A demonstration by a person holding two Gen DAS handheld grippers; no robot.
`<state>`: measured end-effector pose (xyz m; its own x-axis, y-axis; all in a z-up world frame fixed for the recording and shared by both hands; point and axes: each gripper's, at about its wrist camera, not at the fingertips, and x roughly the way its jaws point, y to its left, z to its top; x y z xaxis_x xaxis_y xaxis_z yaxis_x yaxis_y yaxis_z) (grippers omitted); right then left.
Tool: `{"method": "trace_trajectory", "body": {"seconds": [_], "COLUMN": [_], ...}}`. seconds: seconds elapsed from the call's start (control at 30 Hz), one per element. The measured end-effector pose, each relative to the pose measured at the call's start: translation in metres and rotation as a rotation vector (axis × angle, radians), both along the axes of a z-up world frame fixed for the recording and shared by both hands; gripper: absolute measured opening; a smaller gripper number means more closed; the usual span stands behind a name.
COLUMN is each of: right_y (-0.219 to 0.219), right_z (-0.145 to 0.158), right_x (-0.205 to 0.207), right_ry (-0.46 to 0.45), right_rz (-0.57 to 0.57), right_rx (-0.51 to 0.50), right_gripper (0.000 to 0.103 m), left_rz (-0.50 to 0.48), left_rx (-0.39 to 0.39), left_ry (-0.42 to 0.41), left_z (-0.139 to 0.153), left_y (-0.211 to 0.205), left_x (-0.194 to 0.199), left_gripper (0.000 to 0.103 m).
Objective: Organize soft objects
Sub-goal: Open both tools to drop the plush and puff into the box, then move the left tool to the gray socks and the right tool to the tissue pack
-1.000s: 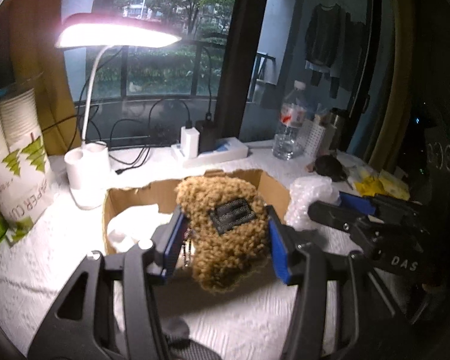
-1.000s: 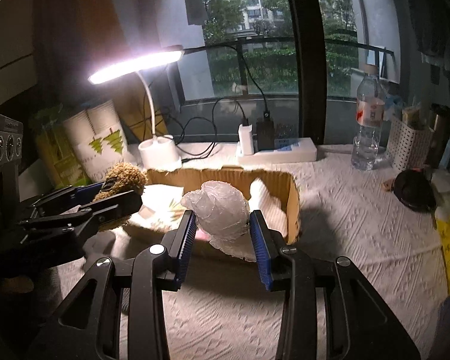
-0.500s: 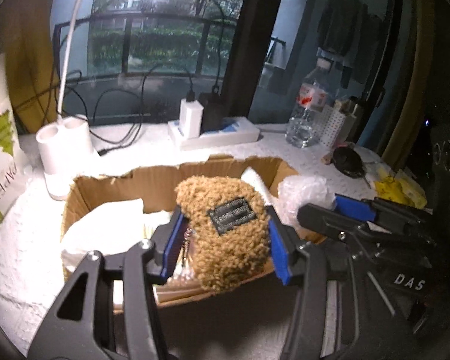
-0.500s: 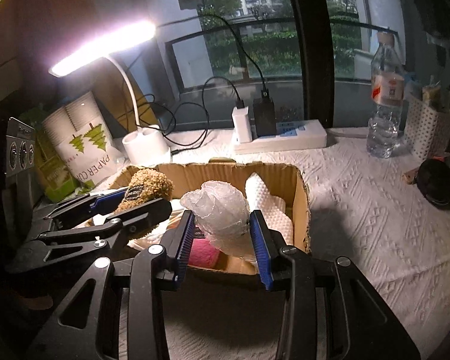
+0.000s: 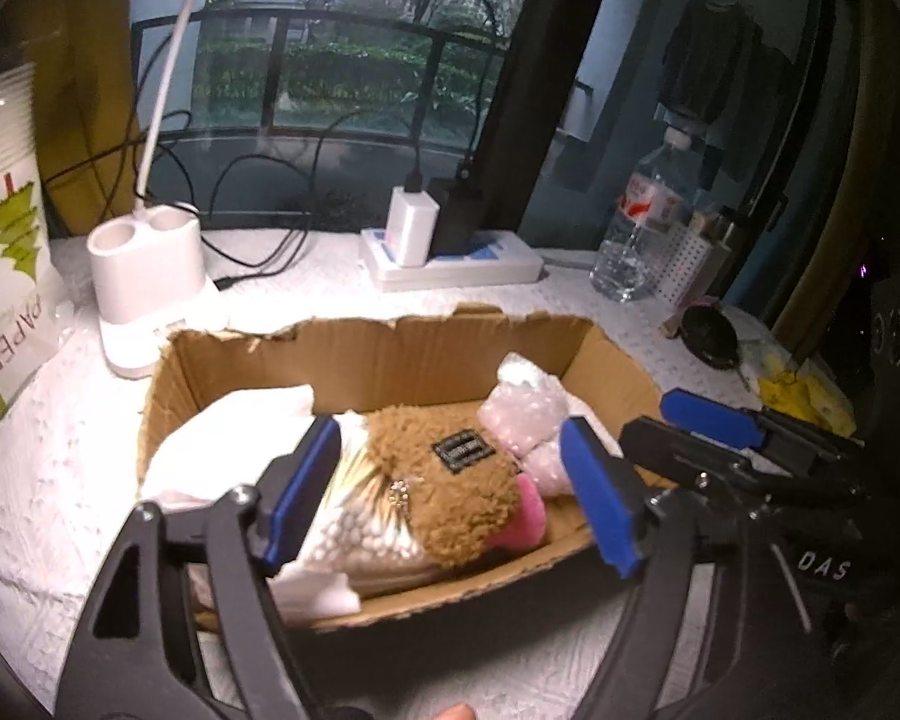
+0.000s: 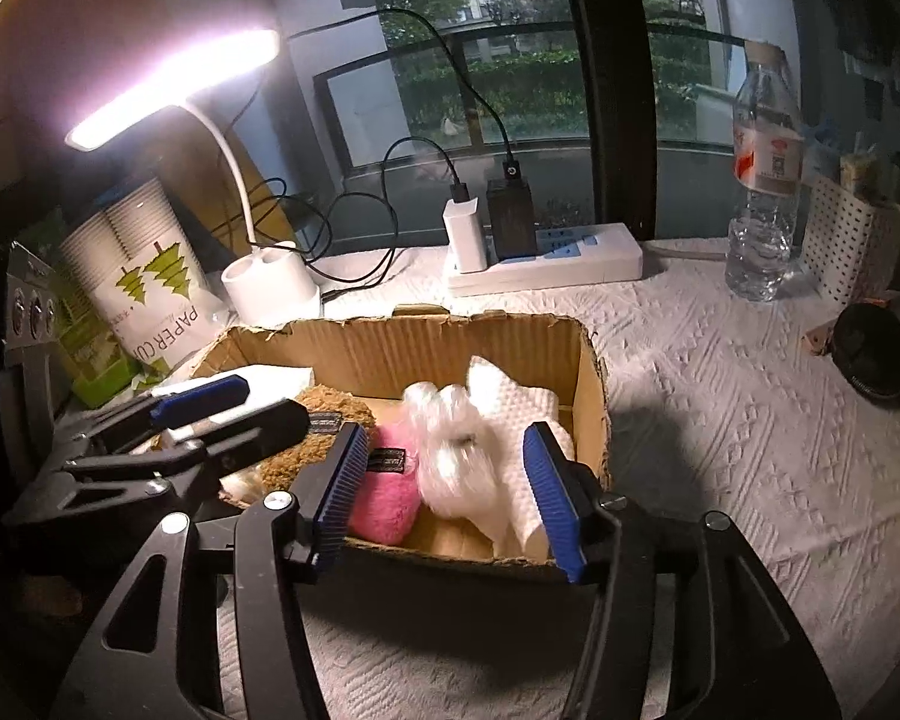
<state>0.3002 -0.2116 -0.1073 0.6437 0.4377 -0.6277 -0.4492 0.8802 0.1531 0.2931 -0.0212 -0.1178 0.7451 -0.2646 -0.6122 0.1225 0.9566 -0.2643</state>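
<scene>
White quilted cloth covers the surface [image 6: 720, 420], and the cardboard box [image 5: 390, 354] sits in its middle. Inside the box lie a brown fuzzy pouch [image 5: 456, 480], a pink fuzzy pouch [image 6: 384, 498] beside it, a bubble-wrap bundle [image 6: 450, 450] and white foam sheets [image 5: 234, 438]. Above the box's near wall, the left gripper [image 5: 450, 504] has just been opening; its jaws stand spread, clear of the brown pouch below. To its right, the right gripper [image 6: 444, 486] has just been opening too, its jaws spread around the bundle without pressing it. Behind the box stand a lit desk lamp [image 6: 270, 288] and a power strip [image 6: 546, 264].
</scene>
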Motion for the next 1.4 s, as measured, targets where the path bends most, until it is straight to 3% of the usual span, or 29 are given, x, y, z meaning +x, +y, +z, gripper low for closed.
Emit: {"method": "trace_trajectory", "body": {"seconds": [0.2,0.87,1.4], "right_y": [-0.001,0.011,0.011], "right_z": [0.010,0.033,0.015], "right_x": [-0.017,-0.082,-0.135], "right_ry": [-0.027,-0.083,-0.054], "right_rz": [-0.006,-0.013,-0.014], "right_rx": [-0.012,-0.030,-0.062], "right_gripper": [0.057,0.057,0.057], "left_rz": [0.014,0.031,0.044], "left_rx": [-0.012,-0.012,-0.010], "left_ry": [-0.032,-0.106,-0.081], "left_z": [0.013,0.042,0.029], "left_y": [0.008,0.031,0.046], "left_x": [-0.019,-0.092,-0.145], "left_gripper": [0.085,0.086,0.087]}}
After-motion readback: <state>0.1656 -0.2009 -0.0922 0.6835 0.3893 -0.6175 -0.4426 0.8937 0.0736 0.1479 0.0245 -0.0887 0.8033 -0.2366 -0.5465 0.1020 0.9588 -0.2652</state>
